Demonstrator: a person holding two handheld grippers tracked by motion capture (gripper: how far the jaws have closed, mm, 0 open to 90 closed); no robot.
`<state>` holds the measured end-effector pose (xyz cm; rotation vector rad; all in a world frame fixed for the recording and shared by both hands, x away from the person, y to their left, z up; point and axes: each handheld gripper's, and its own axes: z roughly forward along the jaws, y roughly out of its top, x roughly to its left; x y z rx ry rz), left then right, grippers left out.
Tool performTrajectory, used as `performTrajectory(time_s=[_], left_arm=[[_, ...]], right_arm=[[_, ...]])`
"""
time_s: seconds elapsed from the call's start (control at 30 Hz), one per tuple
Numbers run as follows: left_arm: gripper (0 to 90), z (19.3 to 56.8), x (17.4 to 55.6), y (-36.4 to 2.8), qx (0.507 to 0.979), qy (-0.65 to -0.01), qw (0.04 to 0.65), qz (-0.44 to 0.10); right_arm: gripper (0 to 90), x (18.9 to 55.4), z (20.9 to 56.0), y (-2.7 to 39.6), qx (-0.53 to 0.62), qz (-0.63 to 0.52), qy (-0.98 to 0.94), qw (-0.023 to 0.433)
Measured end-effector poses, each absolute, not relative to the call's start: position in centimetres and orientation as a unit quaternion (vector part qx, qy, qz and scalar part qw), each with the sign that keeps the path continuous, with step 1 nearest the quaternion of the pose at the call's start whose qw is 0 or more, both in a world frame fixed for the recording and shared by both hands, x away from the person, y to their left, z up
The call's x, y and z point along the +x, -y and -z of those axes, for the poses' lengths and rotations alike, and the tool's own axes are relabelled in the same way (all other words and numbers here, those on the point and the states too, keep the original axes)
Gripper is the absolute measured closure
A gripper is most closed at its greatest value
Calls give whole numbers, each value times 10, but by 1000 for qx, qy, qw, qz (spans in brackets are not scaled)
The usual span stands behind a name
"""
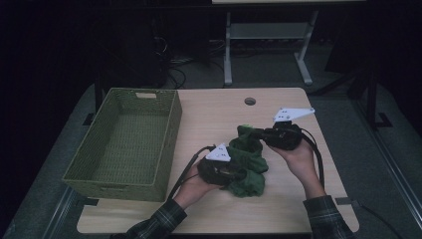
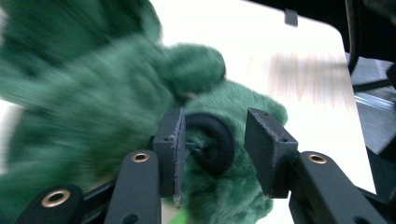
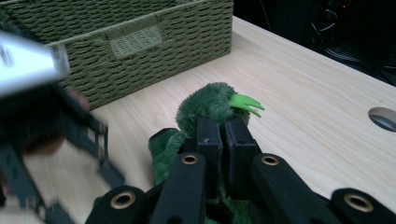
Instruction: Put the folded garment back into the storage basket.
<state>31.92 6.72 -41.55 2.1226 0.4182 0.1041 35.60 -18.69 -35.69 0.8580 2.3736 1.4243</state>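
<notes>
A green plush toy (image 1: 249, 164) lies in a heap on the wooden table (image 1: 214, 109), right of centre. My right gripper (image 1: 254, 133) comes in from the right and is shut on the toy's upper end; in the right gripper view its pads (image 3: 223, 133) meet just behind the fuzzy head (image 3: 208, 105) with a light green beak. My left gripper (image 1: 241, 174) sits at the toy's lower left. In the left gripper view its jaws (image 2: 215, 140) stand apart around the fur (image 2: 93, 93) and a black ring-shaped eye, with a gap at the right pad.
An empty woven green basket (image 1: 171, 129) stands on the table's left half, seen close behind the toy in the right gripper view (image 3: 135, 42). A round cable hole (image 1: 250, 101) lies near the far edge. Cables trail from both grippers.
</notes>
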Motion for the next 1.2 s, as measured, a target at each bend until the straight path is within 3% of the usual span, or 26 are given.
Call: performTrajectory(time_s=[0.17,0.47,0.53,0.67,1.2], left_arm=[[504,399,337,-77,859,-192,463,-103],[479,393,368,-65,859,-195,461,-112],[525,398,371,-62,865,-192,453,-102],[825,397,360,-67,861,-175,468,-96],[863,417,304,-90,863,-159,472,-81]], right_arm=[[868,346,357,188,287,-498,-810,117],[867,333,357,192,278,-509,-807,113],[868,331,356,192,277,-513,-805,110],[867,324,355,192,275,-512,-806,113],[860,259,393,204,289,-483,-820,101]])
